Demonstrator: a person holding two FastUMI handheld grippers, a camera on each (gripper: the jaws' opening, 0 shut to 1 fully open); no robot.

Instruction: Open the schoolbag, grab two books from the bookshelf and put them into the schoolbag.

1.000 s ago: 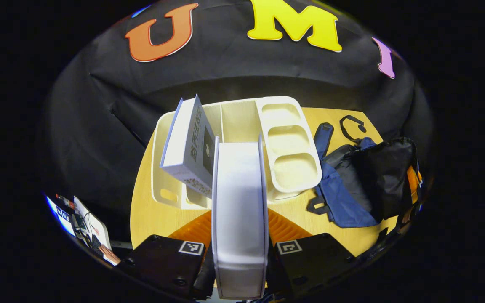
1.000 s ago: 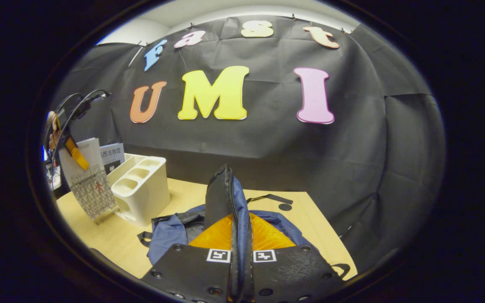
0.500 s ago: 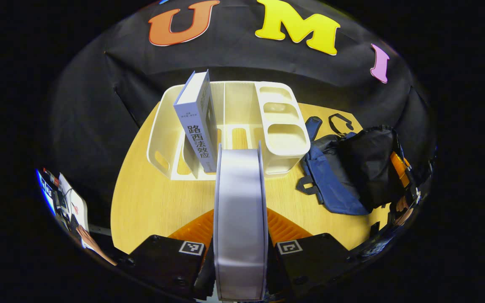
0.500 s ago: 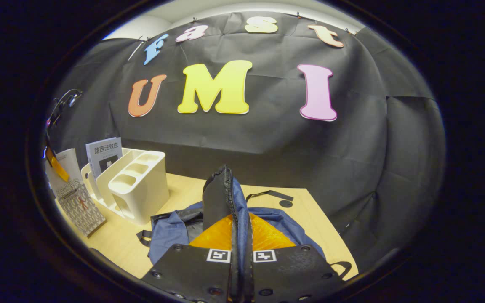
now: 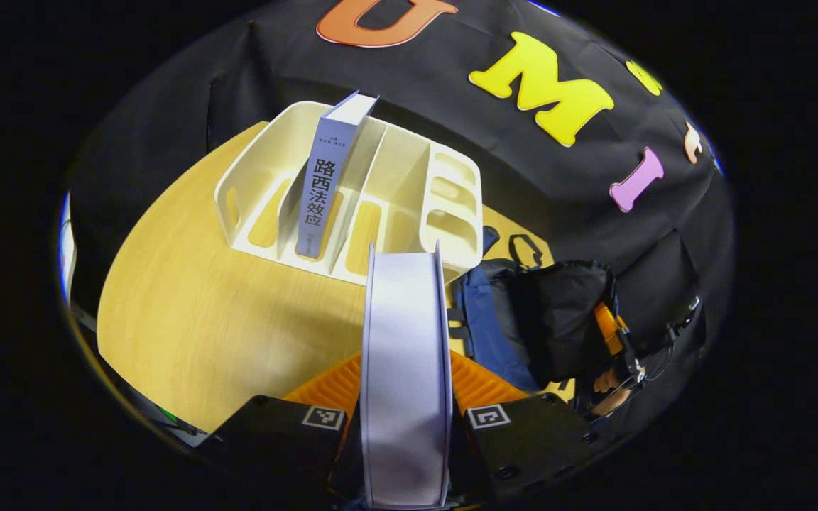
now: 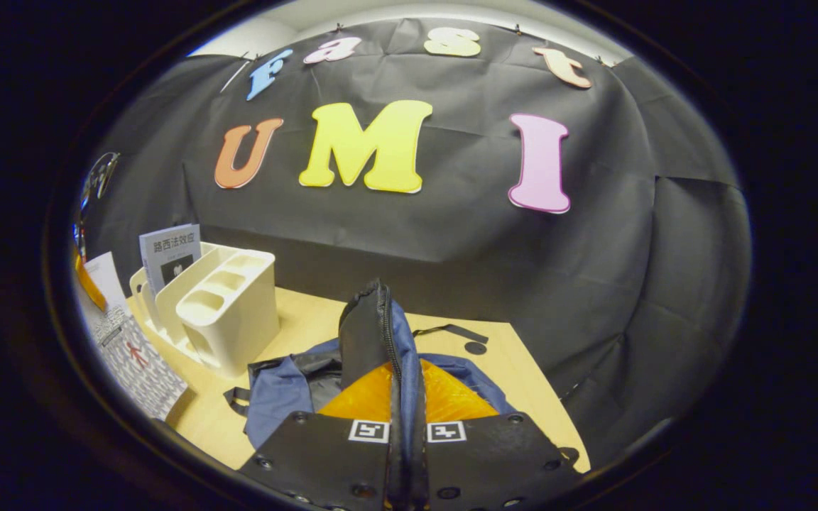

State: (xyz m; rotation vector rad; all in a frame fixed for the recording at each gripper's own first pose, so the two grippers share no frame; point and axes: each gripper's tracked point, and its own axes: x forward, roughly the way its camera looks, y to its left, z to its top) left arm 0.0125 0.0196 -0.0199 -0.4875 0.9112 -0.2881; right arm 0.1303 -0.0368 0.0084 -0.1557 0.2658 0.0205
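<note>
My left gripper [image 5: 405, 369] is shut on a white book [image 5: 403, 333], seen edge-on, held above the wooden table [image 5: 189, 319] in front of the cream bookshelf [image 5: 409, 163]. A second book with a grey-blue spine [image 5: 322, 195] stands in a shelf slot. The blue and black schoolbag [image 5: 522, 319] lies right of the shelf. In the right gripper view my right gripper [image 6: 402, 387] is shut on the schoolbag's upright zipper edge [image 6: 370, 330], with blue fabric [image 6: 277, 394] spread below. The held book's patterned cover [image 6: 132, 358] shows at the far left, in front of the bookshelf [image 6: 228, 316].
The shelf's right end has three small cup compartments [image 5: 455, 206]. A black strap [image 6: 451, 331] lies on the table behind the bag. A hand [image 5: 606, 387] holds the other gripper beside the bag. The booth's black cloth wall stands close behind the table.
My left gripper has drawn the white book back from the shelf and swung right toward the bag. The book left in the shelf went from leaning to standing upright. The right gripper stayed on the bag.
</note>
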